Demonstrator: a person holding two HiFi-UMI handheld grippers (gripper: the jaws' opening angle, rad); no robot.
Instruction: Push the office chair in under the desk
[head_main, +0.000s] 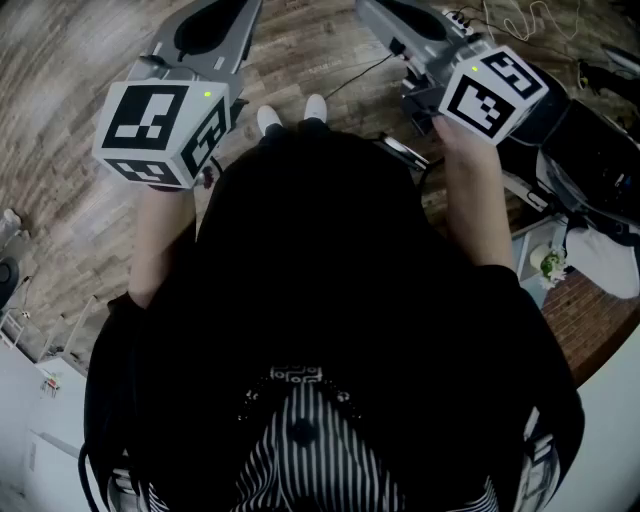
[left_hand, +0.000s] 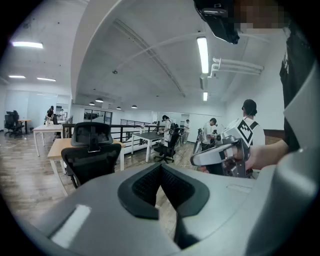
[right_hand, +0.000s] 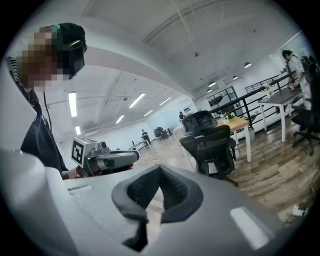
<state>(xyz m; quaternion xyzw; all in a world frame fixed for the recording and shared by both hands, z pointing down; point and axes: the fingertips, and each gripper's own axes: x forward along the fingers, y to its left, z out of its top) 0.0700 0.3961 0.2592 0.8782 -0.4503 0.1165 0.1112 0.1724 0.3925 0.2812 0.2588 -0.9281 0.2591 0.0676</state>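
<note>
Standing on wood floor (head_main: 60, 220), white shoes (head_main: 290, 117) visible below, person holds both grippers out in front of body, pointed fwd, side by side. L gripper (left_hand: 161, 176): jaws closed tight, pads touching, nothing btwn them. R gripper (right_hand: 160, 186): same, jaws together, empty. Office chair (left_hand: 92, 156), black mesh w/ headrest, stands upright well ahead of both grippers, its back facing them, untouched. Desk (left_hand: 56, 146), light wood top & white legs, sits right behind chair. Chair is at desk's near edge; can't tell how far seat goes under. Small plant (right_hand: 229, 116) on desk top. Other people (left_hand: 167, 125) by desks farther back in the room.
</note>
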